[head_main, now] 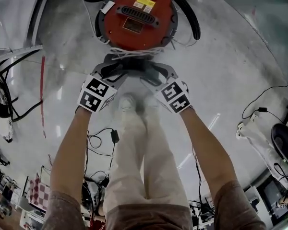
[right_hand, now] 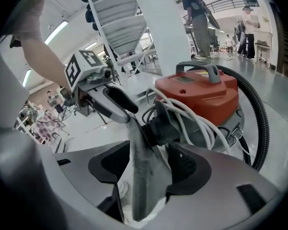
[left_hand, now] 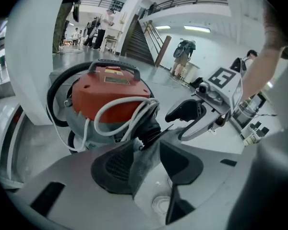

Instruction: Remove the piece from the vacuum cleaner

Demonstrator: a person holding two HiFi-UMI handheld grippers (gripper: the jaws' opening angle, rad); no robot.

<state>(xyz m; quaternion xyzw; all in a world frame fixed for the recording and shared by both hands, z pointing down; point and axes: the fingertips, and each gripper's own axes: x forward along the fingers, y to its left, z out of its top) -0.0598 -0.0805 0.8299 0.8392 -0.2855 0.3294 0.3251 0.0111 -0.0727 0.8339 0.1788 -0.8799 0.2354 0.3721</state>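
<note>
The red vacuum cleaner stands on the floor ahead of me, with a white cable wound over it and a black hose looping round it. A flat grey piece sticks out of the black hose connector. Both grippers meet on this piece. In the left gripper view it fills the gap between the pads of my left gripper. My right gripper likewise has the grey piece pressed between its pads. Each gripper shows in the other's view, at the piece's far end.
The person's trouser legs and a white shoe are directly under the grippers. Loose cables lie on the glossy floor. A staircase and several people stand in the background. A white pillar rises behind the vacuum cleaner.
</note>
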